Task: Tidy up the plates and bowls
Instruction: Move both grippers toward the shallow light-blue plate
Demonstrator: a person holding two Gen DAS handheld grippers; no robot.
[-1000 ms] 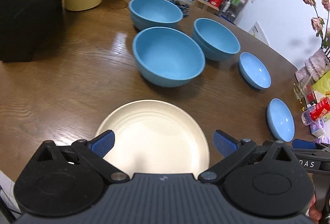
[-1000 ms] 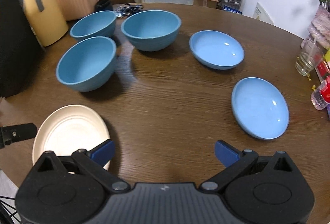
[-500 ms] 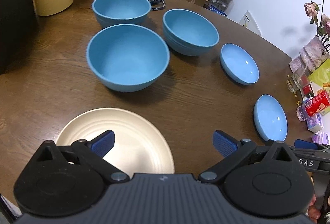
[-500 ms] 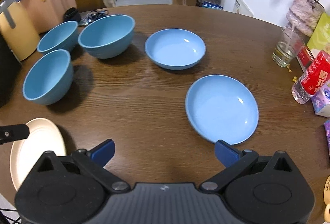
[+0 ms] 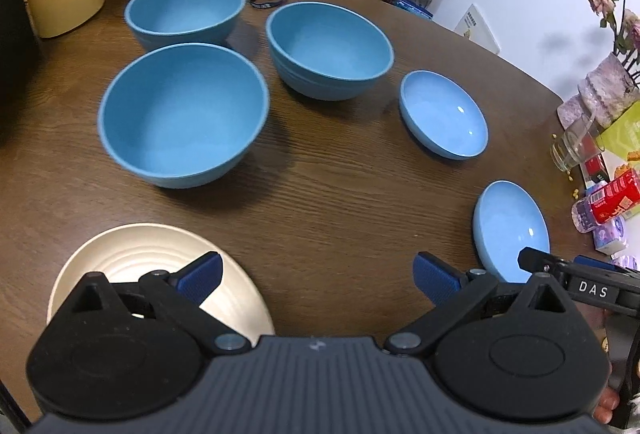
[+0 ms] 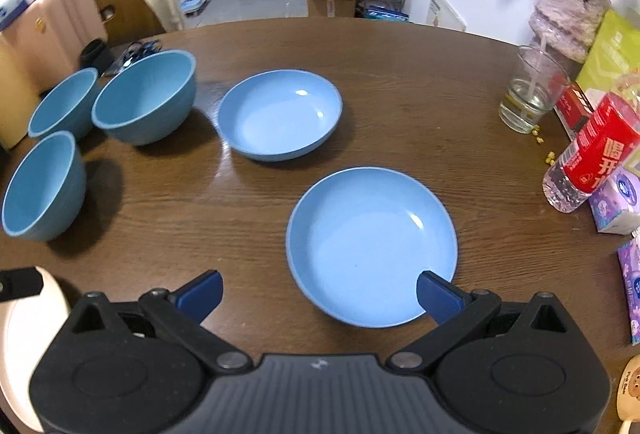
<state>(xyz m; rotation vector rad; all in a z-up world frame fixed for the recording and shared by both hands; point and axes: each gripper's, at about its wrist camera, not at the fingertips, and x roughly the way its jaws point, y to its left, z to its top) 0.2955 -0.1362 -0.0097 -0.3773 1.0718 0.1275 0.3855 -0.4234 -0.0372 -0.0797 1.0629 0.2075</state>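
Both of your hand-held grippers are spread wide and carry nothing. The right hand-held gripper [image 6: 319, 294] hangs over the near rim of the near blue plate [image 6: 372, 246], one pad above the plate's edge and the other over bare bench [image 6: 420, 74]. The left hand-held gripper [image 5: 318, 274] hangs over bare bench just right of the cream plate [image 5: 156, 266], its left pad above that plate's right rim.

Risks, near to far, placed from the near blue plate:

- The near blue plate is shallow, glossy and sits flat. I expect a pinch on its rim to skate off, or to push it toward the bench edge nearest you, unless one pad gets under the lip.
- Just right of it: a red-labelled bottle [image 6: 592, 154], tissue packs [image 6: 616, 202] and a glass [image 6: 528, 94] with water. A wide swing on the lift could knock them over.
- Behind it: the far blue plate [image 6: 280, 114], the likely stacking spot. Dropping one onto the other off-centre or tilted may chip it or slide both.
- Behind and left: three blue bowls [image 5: 184, 114], standing close together but apart. Reaching into one could nudge its neighbours.
- The two grippers are near each other; watch for collision if both move inward.
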